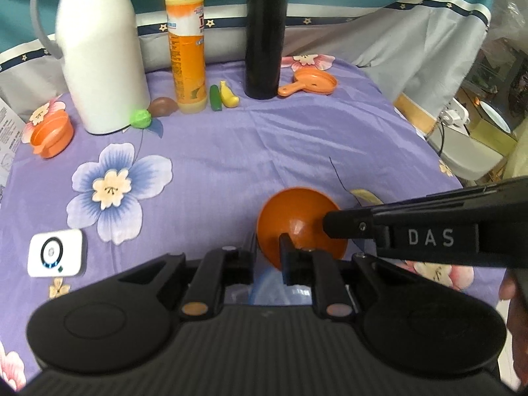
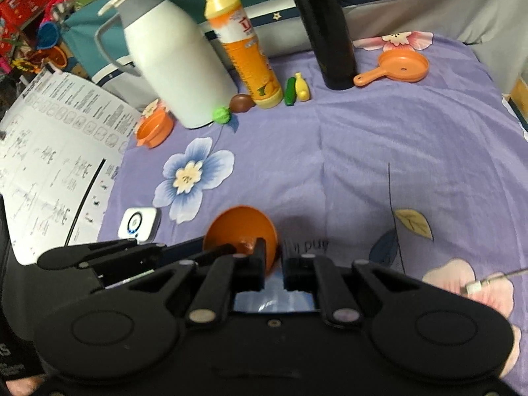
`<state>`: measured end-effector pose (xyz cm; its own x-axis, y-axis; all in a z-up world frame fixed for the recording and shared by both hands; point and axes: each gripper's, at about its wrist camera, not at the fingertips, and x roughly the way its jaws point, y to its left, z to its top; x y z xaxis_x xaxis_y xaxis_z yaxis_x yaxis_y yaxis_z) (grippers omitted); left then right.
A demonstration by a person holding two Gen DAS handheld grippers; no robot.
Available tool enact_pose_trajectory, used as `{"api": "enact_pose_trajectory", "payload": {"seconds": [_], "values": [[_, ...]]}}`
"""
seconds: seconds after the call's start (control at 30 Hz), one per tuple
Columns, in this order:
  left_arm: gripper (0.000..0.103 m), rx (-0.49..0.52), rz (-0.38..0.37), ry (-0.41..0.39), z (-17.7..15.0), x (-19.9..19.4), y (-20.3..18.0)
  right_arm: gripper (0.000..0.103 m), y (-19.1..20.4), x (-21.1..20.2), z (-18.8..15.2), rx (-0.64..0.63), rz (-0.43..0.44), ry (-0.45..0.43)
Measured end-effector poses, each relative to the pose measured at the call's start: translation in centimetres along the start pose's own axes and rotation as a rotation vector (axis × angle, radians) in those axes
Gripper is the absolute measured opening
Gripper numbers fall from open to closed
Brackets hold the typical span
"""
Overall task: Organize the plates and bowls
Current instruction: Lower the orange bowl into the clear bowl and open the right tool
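Observation:
An orange bowl (image 1: 297, 217) is tilted up over the purple flowered cloth, held between both grippers. My left gripper (image 1: 269, 257) has its jaws closed on the bowl's near rim. My right gripper (image 2: 274, 264) grips the bowl (image 2: 237, 227) at its right rim, and its finger (image 1: 343, 224) reaches into the bowl in the left wrist view. A small orange pan (image 1: 313, 82) with a handle lies at the far right by a black flask. An orange cup (image 1: 51, 135) sits at the far left.
A white jug (image 1: 99, 49), an orange detergent bottle (image 1: 186, 43) and a black flask (image 1: 264, 29) stand along the back. Toy cucumber (image 1: 214, 97), banana (image 1: 228, 95), green ball (image 1: 141, 118) lie nearby. A white device (image 1: 56, 252) lies left; paper sheets (image 2: 49, 165) overhang the left edge.

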<state>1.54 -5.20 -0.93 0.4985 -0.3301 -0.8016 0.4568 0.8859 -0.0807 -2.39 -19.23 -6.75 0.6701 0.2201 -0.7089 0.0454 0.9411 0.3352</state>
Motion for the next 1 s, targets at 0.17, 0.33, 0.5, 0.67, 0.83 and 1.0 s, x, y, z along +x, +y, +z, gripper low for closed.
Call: {"api": "enact_pose_trajectory", "payload": {"seconds": [0.17,0.33,0.5,0.67,0.83,1.0], "values": [[0.014,0.011,-0.001,0.023,-1.9,-1.1,-0.4,0.01,0.7,-1.4,-1.7,-0.02,0.004,0.01],[0.014,0.017,0.001,0.047,-3.3,-1.2,-0.8,0.01,0.9,-1.9,-3.3,-0.031,0.009,0.034],[0.014,0.026,0.002,0.072,-4.1,-0.7,-1.2,0.01,0.6,-1.6,-4.3,-0.032,0.008,0.061],[0.014,0.031,0.001,0.098,-4.5,0.1,-1.2,0.01,0.1,-1.2,-4.8,-0.028,0.007,0.086],[0.014,0.038,0.0,0.115,-4.6,0.8,-1.3,0.01,-0.3,-0.5,-4.8,-0.019,0.007,0.104],[0.015,0.034,-0.007,0.128,-4.7,1.4,-1.2,0.01,-0.7,0.4,-4.8,-0.005,0.009,0.12]]}}
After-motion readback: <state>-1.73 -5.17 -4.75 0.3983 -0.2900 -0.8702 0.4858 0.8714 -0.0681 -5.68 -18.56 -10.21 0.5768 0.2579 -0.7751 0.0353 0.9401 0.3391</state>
